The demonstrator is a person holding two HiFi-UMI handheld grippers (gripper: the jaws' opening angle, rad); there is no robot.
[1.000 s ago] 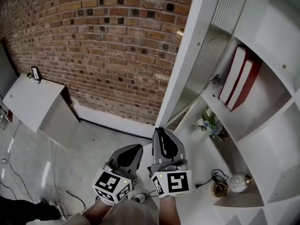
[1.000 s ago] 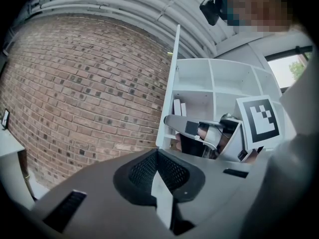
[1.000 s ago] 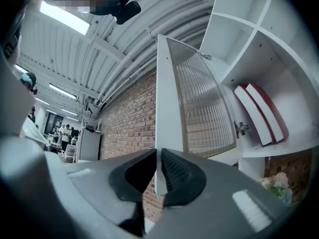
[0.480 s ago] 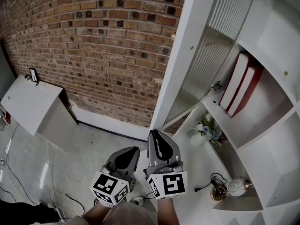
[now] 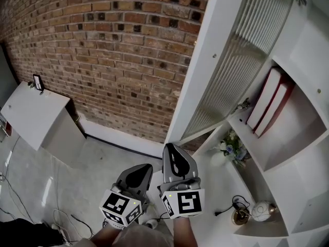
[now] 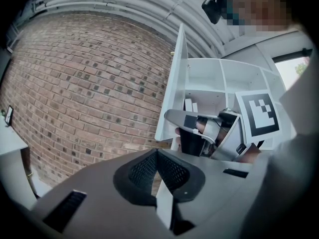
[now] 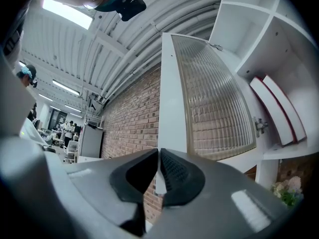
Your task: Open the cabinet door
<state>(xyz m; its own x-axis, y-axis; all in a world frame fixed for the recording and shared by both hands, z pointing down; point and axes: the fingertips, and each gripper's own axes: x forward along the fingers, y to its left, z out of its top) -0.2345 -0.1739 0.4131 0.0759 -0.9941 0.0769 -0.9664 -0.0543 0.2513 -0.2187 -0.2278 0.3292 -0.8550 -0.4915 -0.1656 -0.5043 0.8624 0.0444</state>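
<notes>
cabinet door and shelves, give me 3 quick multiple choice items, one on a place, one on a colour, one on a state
1. Where are the flowers?
A) below the books
B) above the books
C) on the floor

2. What colour are the book covers?
A) blue
B) red
C) green

3. The cabinet door is:
A) shut
B) removed
C) swung open

Answers:
1 A, they stand one level under the books.
2 B, red shows along their edges.
3 C, it stands angled out, with the books in plain view.
</notes>
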